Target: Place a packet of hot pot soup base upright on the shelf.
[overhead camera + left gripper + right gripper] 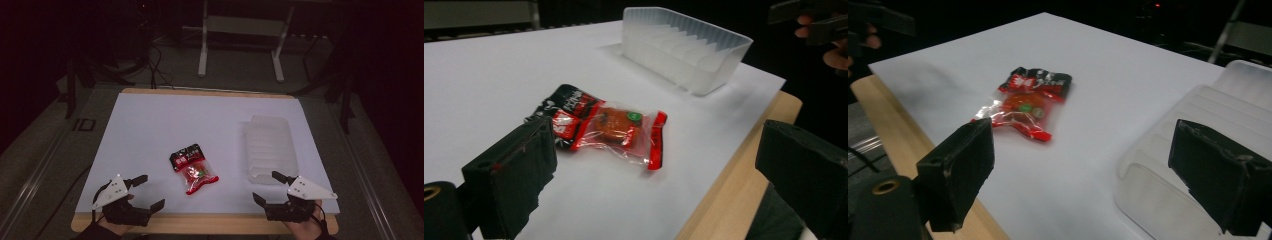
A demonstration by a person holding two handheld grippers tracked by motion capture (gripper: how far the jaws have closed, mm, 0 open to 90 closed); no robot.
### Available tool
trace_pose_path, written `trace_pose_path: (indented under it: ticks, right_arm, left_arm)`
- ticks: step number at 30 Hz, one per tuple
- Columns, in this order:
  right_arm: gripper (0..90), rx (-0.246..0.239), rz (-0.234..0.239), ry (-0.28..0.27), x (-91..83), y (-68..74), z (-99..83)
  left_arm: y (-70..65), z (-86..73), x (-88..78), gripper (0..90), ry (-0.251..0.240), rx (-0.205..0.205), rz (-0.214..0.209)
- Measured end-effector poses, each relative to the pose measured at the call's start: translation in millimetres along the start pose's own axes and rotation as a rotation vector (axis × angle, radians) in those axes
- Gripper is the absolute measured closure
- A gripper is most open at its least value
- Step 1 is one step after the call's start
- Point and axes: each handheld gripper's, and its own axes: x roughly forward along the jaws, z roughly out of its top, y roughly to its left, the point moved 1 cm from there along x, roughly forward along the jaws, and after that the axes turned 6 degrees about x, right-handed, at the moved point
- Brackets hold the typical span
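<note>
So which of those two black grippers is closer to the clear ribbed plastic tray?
The right gripper, its upper jaw tip at the clear ribbed plastic tray's near end. The left gripper is across the table, beyond the red snack packet.

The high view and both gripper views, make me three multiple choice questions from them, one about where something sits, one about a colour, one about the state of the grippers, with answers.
1. Where does the snack packet lie?
A. inside the plastic tray
B. on the white sheet, between the two grippers
C. on the floor

2. What colours is the snack packet's wrapper?
A. blue and yellow
B. plain white
C. red and black with a clear part

3. How are the left gripper and right gripper set?
A. both open and holding nothing
B. both shut on the packet
C. the left one shut on the tray

Answers: 1 B, the packet rests flat on the white sheet, apart from the clear plastic tray. 2 C, both gripper views show a black top, red edges and a see-through window. 3 A, each gripper's jaws stand wide apart with nothing between them.
</note>
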Motion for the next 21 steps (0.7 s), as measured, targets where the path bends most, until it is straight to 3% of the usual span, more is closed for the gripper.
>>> trace_pose_path:
  ticks: [2,4,5,6,9,12,17,21]
  right_arm:
    - [11.2,-0.011,0.003,0.004,0.1,1.0,0.2]
    - [13.2,-0.037,-0.017,0.020,0.0,3.0,0.3]
    - [13.2,-0.037,-0.017,0.020,0.0,3.0,0.3]
    - [13.7,-0.044,-0.024,0.023,0.2,3.6,0.0]
    - [13.7,-0.041,-0.016,0.028,0.6,4.3,0.0]
    - [13.2,-0.053,-0.011,0.035,1.6,6.5,0.0]
    - [12.9,-0.046,0.011,0.046,3.6,7.3,-0.6]
    - [12.6,-0.045,0.039,0.044,3.8,9.3,-0.6]
  left_arm:
    - [-0.6,0.0,0.3,3.0,0.009,-0.001,-0.011]
    - [-1.9,0.0,1.3,4.4,0.030,-0.010,-0.058]
    - [-1.9,0.0,1.3,4.6,0.030,-0.010,-0.058]
    - [-3.1,0.8,2.4,4.6,0.049,-0.030,-0.088]
    - [-4.8,1.1,3.9,4.6,0.063,-0.045,-0.123]
    - [-11.5,1.1,8.6,4.6,0.111,-0.013,-0.157]
    - [-17.9,1.9,13.1,4.6,0.131,0.039,-0.164]
    - [-18.8,3.0,13.1,4.6,0.131,0.038,-0.178]
